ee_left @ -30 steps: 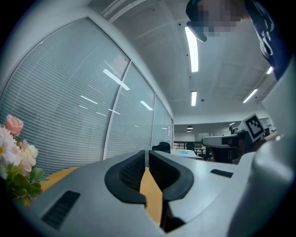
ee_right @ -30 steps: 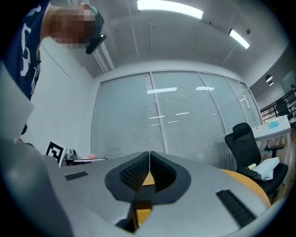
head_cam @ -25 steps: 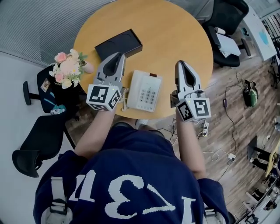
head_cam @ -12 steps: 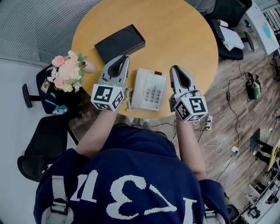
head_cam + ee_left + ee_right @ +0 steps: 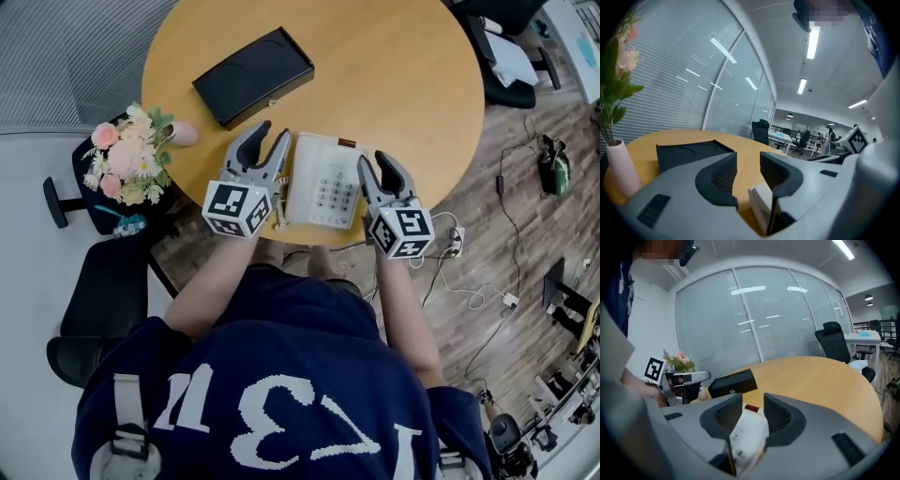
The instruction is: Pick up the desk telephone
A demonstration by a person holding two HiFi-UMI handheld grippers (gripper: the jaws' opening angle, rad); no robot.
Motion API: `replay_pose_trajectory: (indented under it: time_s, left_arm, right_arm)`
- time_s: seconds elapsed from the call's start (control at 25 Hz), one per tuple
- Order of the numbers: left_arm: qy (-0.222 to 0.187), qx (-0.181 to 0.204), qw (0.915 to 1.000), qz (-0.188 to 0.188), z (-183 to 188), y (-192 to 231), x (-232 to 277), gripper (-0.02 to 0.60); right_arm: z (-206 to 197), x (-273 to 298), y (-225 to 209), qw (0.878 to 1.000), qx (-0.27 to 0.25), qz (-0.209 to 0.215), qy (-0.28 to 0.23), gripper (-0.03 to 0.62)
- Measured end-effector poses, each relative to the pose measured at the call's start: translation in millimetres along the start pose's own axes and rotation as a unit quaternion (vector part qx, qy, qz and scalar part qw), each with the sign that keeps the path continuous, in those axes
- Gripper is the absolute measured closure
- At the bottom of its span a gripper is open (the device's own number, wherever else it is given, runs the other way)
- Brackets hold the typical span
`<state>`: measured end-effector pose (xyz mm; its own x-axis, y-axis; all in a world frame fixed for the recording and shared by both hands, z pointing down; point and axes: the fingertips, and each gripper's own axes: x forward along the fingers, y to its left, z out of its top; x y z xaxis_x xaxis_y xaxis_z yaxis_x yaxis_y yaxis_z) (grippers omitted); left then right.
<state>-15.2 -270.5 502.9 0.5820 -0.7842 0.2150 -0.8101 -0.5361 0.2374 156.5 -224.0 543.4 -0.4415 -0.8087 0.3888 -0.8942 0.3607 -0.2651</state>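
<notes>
I take the desk telephone as my mark. It lies flat, keypad up, at the near rim of the round wooden table, its near edge just short of that rim.

My left gripper stands at the telephone's left edge and my right gripper at its right edge, so the set sits between the two. Both pairs of jaws have just been opening and now stand apart, released.

In the left gripper view, the left gripper has the telephone's pale left edge low in the gap, close under the right-hand jaw, with no pad pressing on it. In the right gripper view, the right gripper straddles the telephone's right edge. Number keys show between the jaws, and the pads stand off the casing.

The coiled cord hangs at the telephone's near left corner, just beside the left gripper's marker cube. Beyond the telephone's far left corner lies a flat black box, apart from the set and near the table's rim.

Left of the telephone, a vase of flowers stands at the rim near the left gripper; I cannot tell whether it rests on the table. Beyond and to the right of the telephone, bare wood runs to the far rim, which is my open room. Right of the telephone, past the rim, cables trail over the floor.
</notes>
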Motion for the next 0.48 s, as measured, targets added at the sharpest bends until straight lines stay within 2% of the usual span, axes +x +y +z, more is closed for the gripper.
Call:
replay_pose_trajectory:
  time_s: [0.24,0.48]
  left_arm:
    - [0.069,-0.050,0.9962,-0.017,-52,-13,2,0.353]
    - [0.131,-0.109,0.9837,-0.057,-96,-39,-4,0.291]
  right_arm:
    - [-43,9,-4,0.998,0.047,-0.008,0.037,0.403]
    - [-80,7,2,0.995,0.073,0.004,0.073,0.364]
